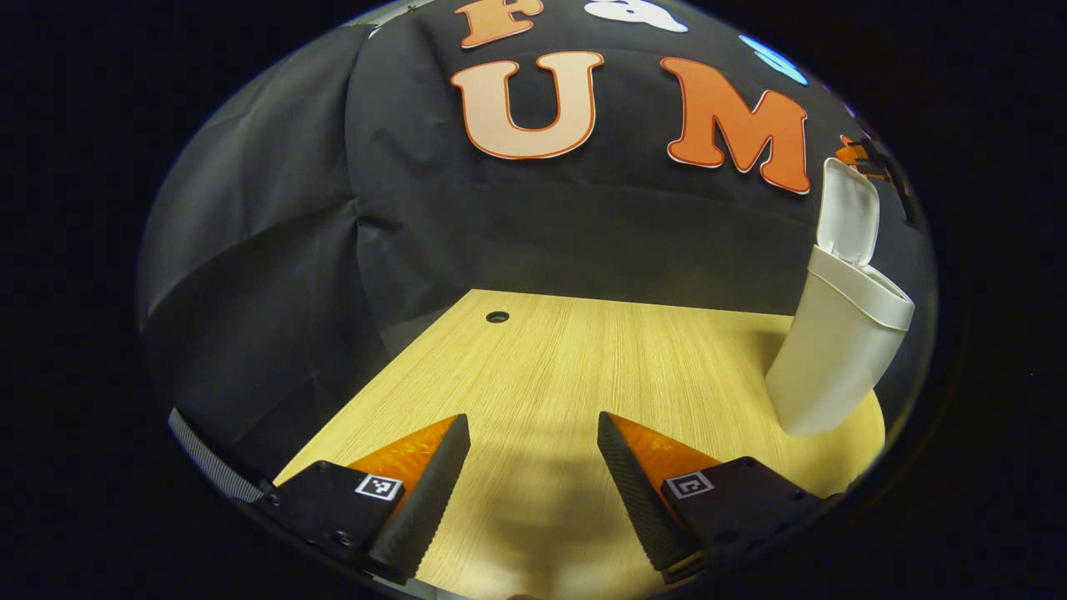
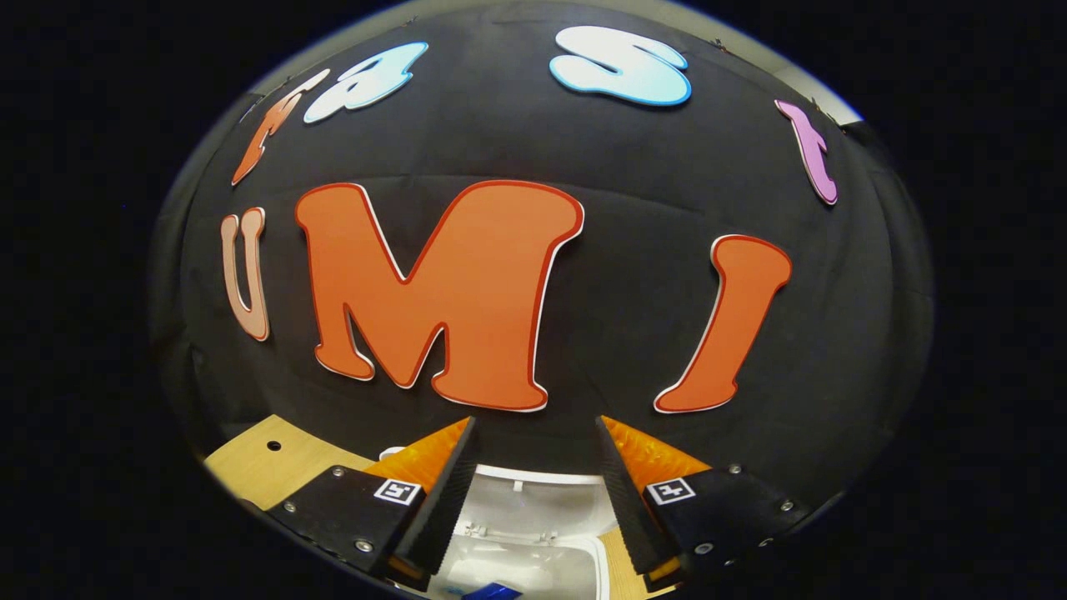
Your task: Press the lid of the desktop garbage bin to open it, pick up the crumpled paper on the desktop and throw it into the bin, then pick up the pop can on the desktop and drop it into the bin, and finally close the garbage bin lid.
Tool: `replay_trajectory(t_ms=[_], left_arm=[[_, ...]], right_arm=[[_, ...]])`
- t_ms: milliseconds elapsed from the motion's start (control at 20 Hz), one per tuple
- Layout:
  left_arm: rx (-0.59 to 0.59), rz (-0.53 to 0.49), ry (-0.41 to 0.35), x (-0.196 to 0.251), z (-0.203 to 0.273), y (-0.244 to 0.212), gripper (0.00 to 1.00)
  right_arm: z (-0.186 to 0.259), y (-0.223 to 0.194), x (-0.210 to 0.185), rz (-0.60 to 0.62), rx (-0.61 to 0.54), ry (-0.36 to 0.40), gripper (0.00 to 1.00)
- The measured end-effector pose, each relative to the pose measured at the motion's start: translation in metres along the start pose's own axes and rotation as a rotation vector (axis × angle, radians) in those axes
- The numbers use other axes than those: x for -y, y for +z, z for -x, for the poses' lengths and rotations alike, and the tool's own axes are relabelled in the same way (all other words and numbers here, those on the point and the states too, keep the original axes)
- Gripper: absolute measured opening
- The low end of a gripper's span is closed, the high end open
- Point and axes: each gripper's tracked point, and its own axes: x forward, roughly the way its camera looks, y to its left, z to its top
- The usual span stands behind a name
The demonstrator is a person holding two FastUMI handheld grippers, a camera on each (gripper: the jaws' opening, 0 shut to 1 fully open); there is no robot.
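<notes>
The white desktop bin [image 1: 834, 350] stands at the right end of the wooden table [image 1: 567, 358], its lid [image 1: 849, 212] flipped up and open. My left gripper [image 1: 532, 421] hovers open over the bare tabletop, well left of the bin, with nothing between its fingers. In the right gripper view, my right gripper [image 2: 534, 421] is open just above the bin's mouth [image 2: 583, 550], with the raised lid [image 2: 525, 500] behind it. A small blue and white thing [image 2: 492, 592] shows inside the bin at the bottom edge; what it is I cannot tell.
A small round cable hole [image 1: 498, 317] sits near the table's far left corner, also seen as the hole [image 2: 273, 445] in the right gripper view. Black cloth walls close off the back and the left side of the table.
</notes>
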Motion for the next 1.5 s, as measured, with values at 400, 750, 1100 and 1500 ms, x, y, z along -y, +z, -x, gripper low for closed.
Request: replay_trajectory(t_ms=[400,750,1100,1500], left_arm=[[0.0,-0.05,-0.061,0.012,-0.014,0.01,0.99],[0.009,-0.103,-0.098,0.016,-0.014,0.014,0.99],[0.006,-0.134,-0.139,0.026,-0.024,0.016,0.99],[-0.02,-0.16,-0.183,0.039,-0.024,0.008,0.99]], right_arm=[[0.047,-0.042,-0.01,-0.036,-0.075,0.015,0.82],[0.078,-0.111,-0.032,-0.048,-0.187,0.041,0.82],[0.103,-0.164,-0.045,-0.082,-0.288,0.042,0.82],[0.127,-0.195,-0.051,-0.114,-0.287,0.018,0.79]])
